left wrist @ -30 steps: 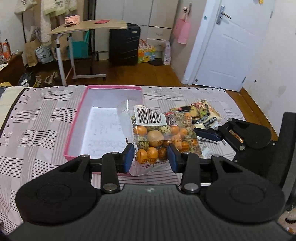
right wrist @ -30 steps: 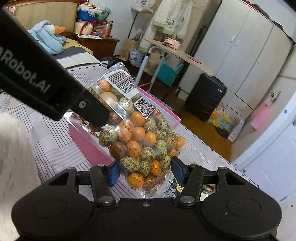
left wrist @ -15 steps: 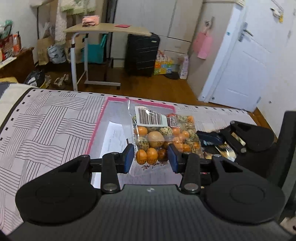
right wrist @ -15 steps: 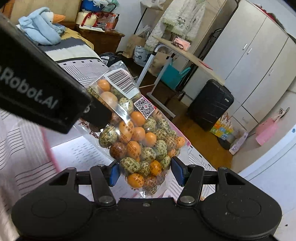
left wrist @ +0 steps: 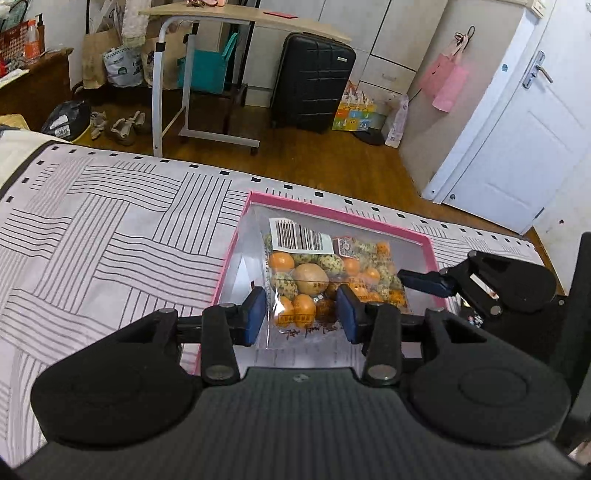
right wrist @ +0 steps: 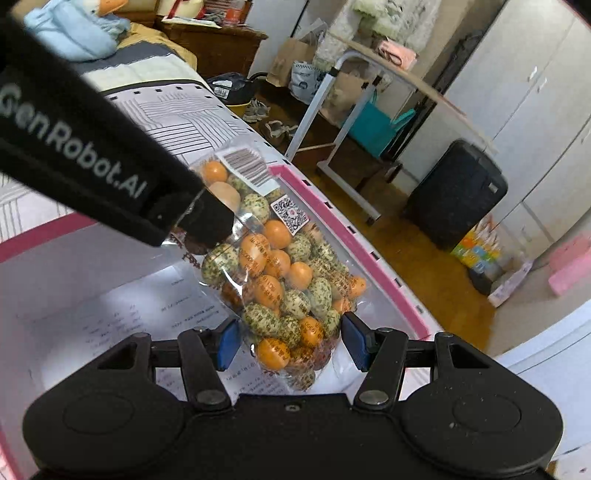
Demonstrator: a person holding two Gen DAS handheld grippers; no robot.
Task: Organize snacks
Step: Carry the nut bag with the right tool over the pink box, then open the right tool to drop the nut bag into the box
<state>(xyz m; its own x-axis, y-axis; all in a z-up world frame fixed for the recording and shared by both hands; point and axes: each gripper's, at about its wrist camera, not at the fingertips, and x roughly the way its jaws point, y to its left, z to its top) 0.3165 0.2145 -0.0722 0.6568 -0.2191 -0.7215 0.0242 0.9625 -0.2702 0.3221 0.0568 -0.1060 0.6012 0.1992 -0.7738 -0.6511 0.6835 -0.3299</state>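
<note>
A clear bag of orange and speckled candy eggs [left wrist: 325, 273] with a barcode label hangs over the pink-rimmed box [left wrist: 236, 243] on the bed. My left gripper [left wrist: 301, 314] is shut on the bag's near end. My right gripper [right wrist: 288, 341] is shut on the bag's other end [right wrist: 280, 280]; its blue fingertips [left wrist: 424, 282] show at the bag's right side in the left wrist view. The box [right wrist: 332, 229] has a white floor with printed paper. The bag is held above the box floor.
The striped bedspread [left wrist: 110, 240] surrounds the box. Beyond the bed's edge are a wooden floor, a side table [left wrist: 236, 22], a black suitcase [left wrist: 314, 81] and a white door [left wrist: 517, 147]. A blue plush [right wrist: 74, 26] lies at the bed's far end.
Both grippers have carried the bag from beside the box's right edge to over the box's inside. The other snack packet at the right is no longer in view.
</note>
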